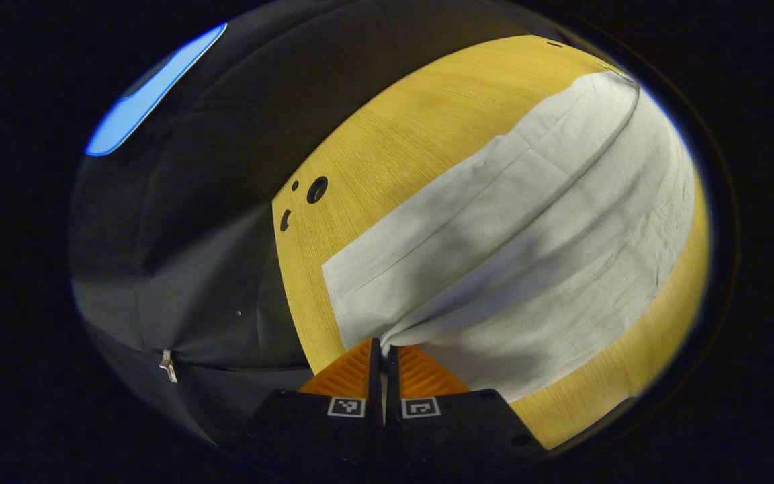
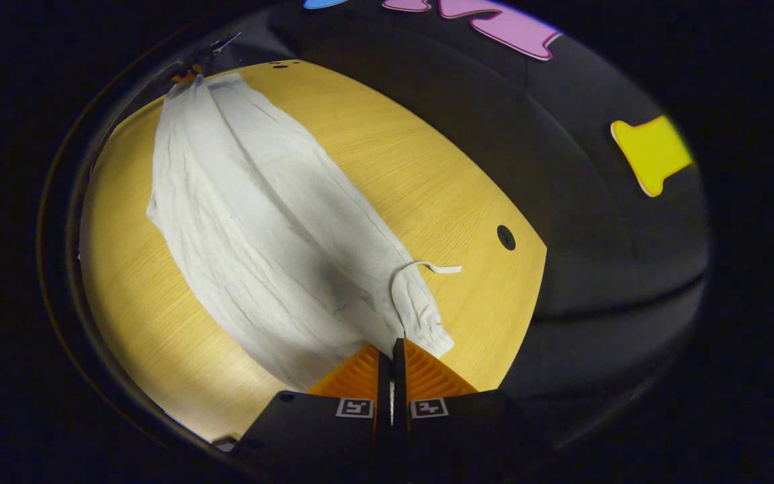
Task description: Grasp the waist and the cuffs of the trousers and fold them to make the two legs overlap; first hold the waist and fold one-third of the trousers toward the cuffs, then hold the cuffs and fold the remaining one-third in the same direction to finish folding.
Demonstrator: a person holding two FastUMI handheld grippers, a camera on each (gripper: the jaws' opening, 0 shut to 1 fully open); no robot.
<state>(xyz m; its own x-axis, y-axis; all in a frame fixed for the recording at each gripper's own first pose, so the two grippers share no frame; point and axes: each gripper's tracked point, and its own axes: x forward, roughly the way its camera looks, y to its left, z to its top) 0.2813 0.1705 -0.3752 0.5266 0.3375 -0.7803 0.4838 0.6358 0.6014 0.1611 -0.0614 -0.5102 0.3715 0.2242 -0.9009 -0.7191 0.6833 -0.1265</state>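
Your left gripper [image 1: 383,349] pinches the trousers [image 1: 528,255] at the cuff end, bottom centre; your right gripper [image 2: 392,349] pinches the waist. Trousers stretch across the table [image 2: 427,175].

off-white trousers [image 1: 528,228], yellow wood-grain table [image 2: 427,175], black cloth wall [image 2: 595,222]

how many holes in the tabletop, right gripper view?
3: one round hole near the table edge right of the trousers, and two small ones at the far edge. Cloth may hide others.
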